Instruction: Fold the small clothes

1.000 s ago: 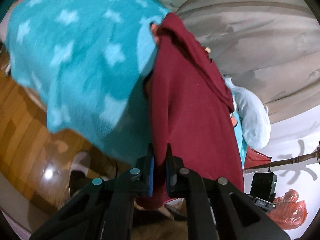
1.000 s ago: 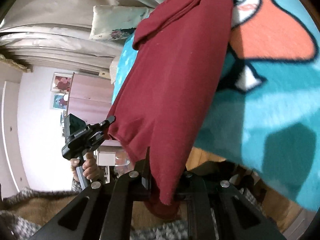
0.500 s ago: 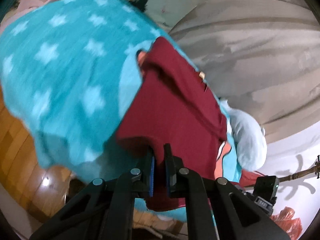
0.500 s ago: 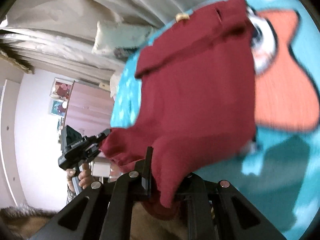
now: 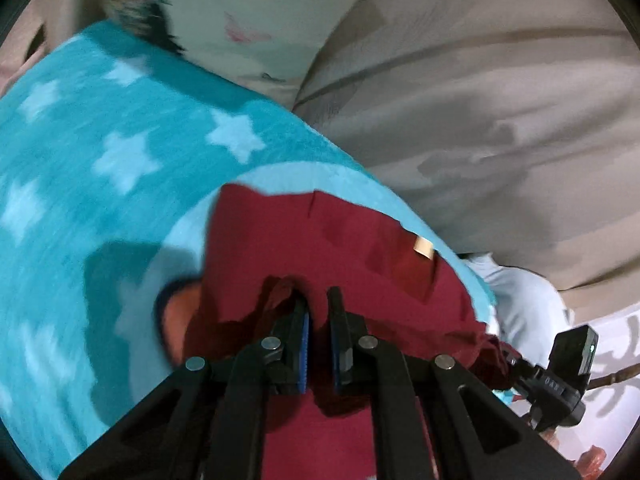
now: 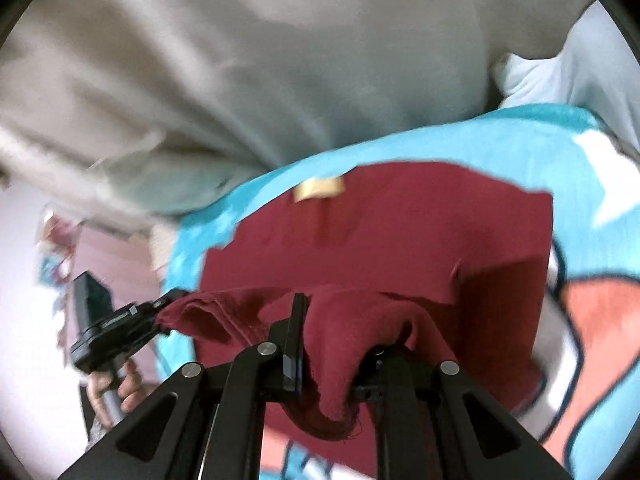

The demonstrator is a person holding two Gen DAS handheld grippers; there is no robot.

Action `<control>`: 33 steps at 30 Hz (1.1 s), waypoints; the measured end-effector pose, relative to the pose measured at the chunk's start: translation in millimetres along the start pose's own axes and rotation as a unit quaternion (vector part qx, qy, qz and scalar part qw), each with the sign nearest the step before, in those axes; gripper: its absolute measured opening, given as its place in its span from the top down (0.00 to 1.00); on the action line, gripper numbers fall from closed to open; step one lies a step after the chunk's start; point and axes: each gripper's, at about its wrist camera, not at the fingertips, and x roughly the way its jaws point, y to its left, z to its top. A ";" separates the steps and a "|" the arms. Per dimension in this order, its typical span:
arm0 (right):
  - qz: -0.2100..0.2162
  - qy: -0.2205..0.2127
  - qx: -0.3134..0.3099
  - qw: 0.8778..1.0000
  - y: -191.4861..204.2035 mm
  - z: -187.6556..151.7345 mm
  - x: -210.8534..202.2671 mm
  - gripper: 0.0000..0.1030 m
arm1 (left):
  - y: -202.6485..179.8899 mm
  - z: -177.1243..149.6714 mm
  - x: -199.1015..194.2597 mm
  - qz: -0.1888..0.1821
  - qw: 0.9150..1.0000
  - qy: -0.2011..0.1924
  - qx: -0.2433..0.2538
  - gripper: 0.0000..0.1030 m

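A dark red garment [image 5: 352, 252] with a tan label [image 5: 423, 246] lies on a teal star-patterned blanket [image 5: 100, 168]. My left gripper [image 5: 318, 300] is shut on one lower corner of the red garment. My right gripper [image 6: 336, 308] is shut on the other lower corner; cloth [image 6: 400, 240] drapes over its right finger and hides it. The held hem is lifted and carried over the garment's body. The right gripper also shows at the far right of the left wrist view [image 5: 516, 360]; the left gripper shows at the left of the right wrist view [image 6: 160, 310].
Beige curtains [image 5: 480, 100] hang behind the blanket. A floral pillow [image 5: 240, 12] lies at the blanket's far end and a pale blue pillow [image 6: 580, 64] at its other end. The blanket carries an orange cartoon figure [image 6: 600, 312].
Both grippers have swung the hanging red garment up and forward, so its body now lies on the blanket. The held lower edge has moved toward the label end. Both stayed shut.
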 end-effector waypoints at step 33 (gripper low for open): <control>-0.016 0.007 -0.055 0.998 16.4 -41.4 4.1 0.35 | 69.3 -159.1 -132.3 0.143 0.982 -0.094 -0.084 0.54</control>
